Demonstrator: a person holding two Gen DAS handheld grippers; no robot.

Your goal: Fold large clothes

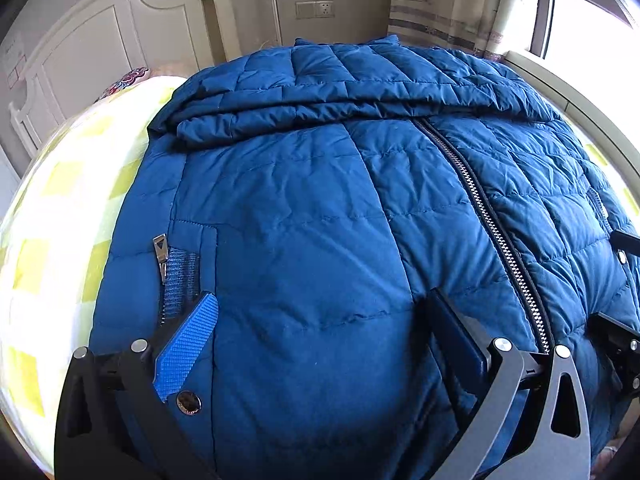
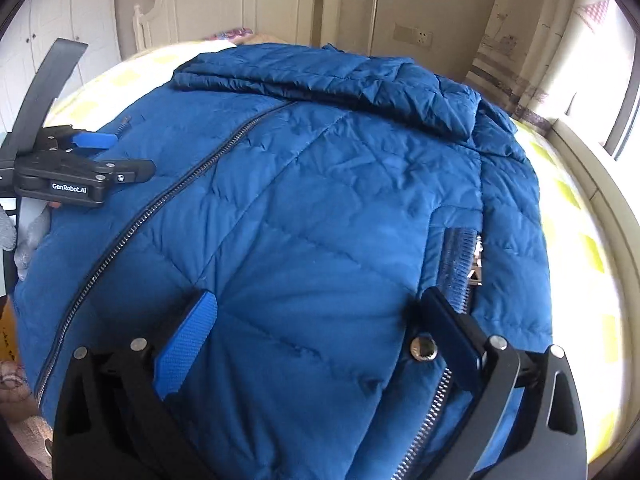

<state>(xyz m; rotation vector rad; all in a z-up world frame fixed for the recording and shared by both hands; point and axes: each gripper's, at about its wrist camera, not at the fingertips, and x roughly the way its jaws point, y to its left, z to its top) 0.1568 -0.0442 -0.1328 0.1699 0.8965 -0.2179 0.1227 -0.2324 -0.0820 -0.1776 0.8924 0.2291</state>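
A large blue quilted jacket (image 1: 320, 208) lies front up on the bed, zipped, with both sleeves folded across its chest (image 1: 340, 96). My left gripper (image 1: 324, 308) is open, its fingers resting on the left hem area between the pocket zip (image 1: 160, 252) and the centre zipper (image 1: 496, 232). My right gripper (image 2: 320, 308) is open over the jacket (image 2: 320, 184) at its right hem, beside the right pocket (image 2: 460, 264). The left gripper also shows in the right wrist view (image 2: 100, 152).
The bed (image 1: 52, 216) has a yellow-and-white checked cover. A white headboard (image 1: 100, 40) stands at the far left, a curtain (image 1: 448, 4) and bright window (image 1: 588, 28) at the far right. A wall socket (image 1: 316, 9) is behind.
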